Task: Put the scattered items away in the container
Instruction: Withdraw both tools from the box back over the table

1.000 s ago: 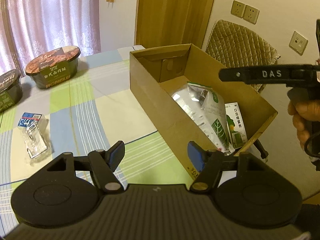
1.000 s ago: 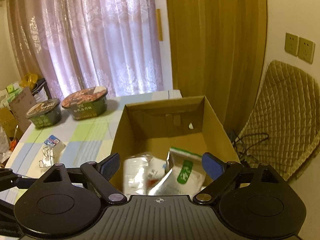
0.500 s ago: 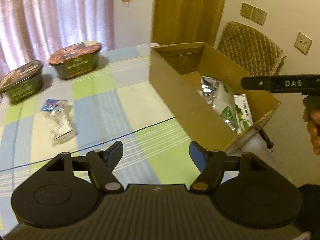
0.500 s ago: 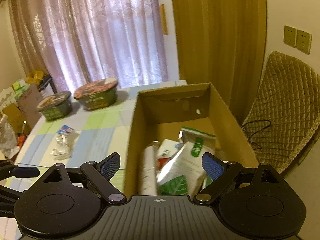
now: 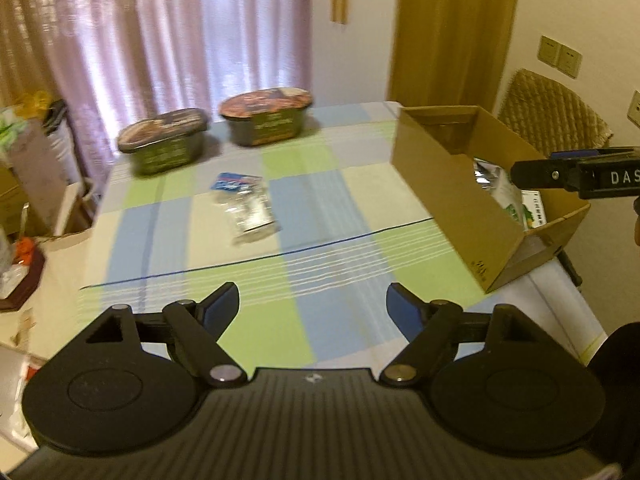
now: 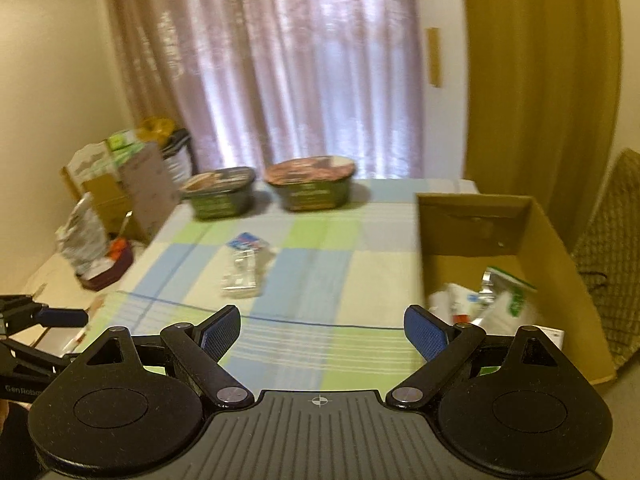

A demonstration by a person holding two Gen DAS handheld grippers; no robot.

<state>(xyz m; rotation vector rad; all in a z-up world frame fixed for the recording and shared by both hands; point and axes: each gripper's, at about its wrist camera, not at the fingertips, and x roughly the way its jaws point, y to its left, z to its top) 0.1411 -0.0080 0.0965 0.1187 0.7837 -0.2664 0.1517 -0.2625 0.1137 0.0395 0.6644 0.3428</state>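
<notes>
Left wrist view shows a clear plastic packet point(image 5: 247, 210) with a blue label lying flat on the checked tablecloth point(image 5: 320, 200) at centre frame, well apart from the cardboard box point(image 5: 448, 184) at the right edge of the table. Inside the box, a silver and green pouch point(image 5: 500, 192) and a white carton point(image 5: 534, 208) are partly visible. Two noodle bowls point(image 5: 164, 146) point(image 5: 266, 116) stand side by side at the far edge of the table, before the pink curtain point(image 5: 160, 32). Left gripper point(image 5: 312, 306) fills the lower frame, blue-padded fingers spread apart, nothing between them, above the near part of the cloth. Right wrist view confirms the packet point(image 6: 244, 268) at mid-table, blurred, and the box point(image 6: 552, 248) at right holding several pouches. Right gripper point(image 6: 322, 332) likewise has its fingers apart and empty. A padded chair point(image 5: 552, 108) stands beyond the box at upper right.
</notes>
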